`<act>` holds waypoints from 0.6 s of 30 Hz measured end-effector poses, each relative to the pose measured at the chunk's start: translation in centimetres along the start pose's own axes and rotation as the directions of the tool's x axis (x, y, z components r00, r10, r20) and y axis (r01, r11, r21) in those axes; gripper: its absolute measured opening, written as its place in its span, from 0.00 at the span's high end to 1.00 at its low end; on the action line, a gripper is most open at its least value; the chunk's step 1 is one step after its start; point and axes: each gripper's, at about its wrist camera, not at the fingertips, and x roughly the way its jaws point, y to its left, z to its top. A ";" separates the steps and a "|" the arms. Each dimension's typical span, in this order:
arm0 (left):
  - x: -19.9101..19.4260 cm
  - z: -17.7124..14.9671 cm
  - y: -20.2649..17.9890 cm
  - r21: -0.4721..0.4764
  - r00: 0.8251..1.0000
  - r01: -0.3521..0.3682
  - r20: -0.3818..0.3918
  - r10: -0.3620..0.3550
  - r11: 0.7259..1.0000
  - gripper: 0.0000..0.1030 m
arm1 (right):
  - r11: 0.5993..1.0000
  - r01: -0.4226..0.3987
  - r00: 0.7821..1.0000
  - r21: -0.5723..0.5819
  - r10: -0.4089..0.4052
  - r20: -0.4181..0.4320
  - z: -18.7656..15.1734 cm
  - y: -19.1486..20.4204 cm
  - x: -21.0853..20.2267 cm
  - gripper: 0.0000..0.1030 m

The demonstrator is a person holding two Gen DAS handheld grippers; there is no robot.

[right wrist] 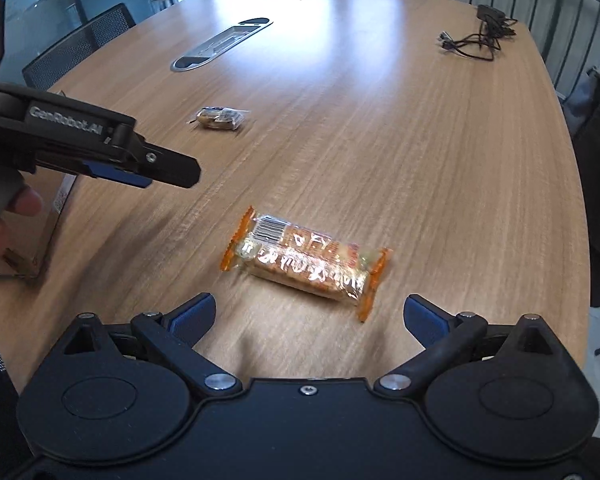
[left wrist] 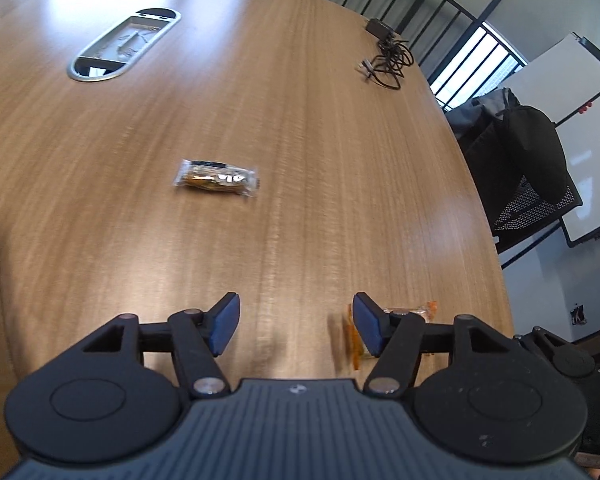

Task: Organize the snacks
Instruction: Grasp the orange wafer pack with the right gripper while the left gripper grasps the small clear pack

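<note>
On the wood table (right wrist: 380,140), the orange cracker pack (right wrist: 306,262) is lying flat, just ahead of the right gripper (right wrist: 308,316), whose jaws are standing wide w/ nothing between them. A smaller dark snack pack (right wrist: 220,117) is sitting farther out, well apart. The left gripper (left wrist: 296,326) is hanging over bare wood, jaws apart & empty. A cardboard box (right wrist: 56,216) is showing at the left edge. Risk: pack is lying diagonal to the jaws, so closing now could be pinching the crinkly end & letting it slip.
</note>
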 end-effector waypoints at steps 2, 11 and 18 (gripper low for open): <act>-0.4 0.0 0.6 -0.006 1.000 -0.009 0.005 0.009 1.000 0.40 | 1.000 0.009 1.000 -0.016 -0.009 0.002 0.3 0.3 0.5 0.02; -1.2 1.1 3.1 -0.048 0.997 -0.067 0.039 0.069 0.997 0.40 | 1.000 0.017 1.000 -0.006 -0.017 0.000 1.2 -0.7 2.1 0.02; -0.3 2.7 4.3 -0.079 0.992 -0.109 0.052 0.113 0.991 0.39 | 0.999 0.033 0.999 -0.029 -0.033 0.008 1.6 -0.9 3.7 0.02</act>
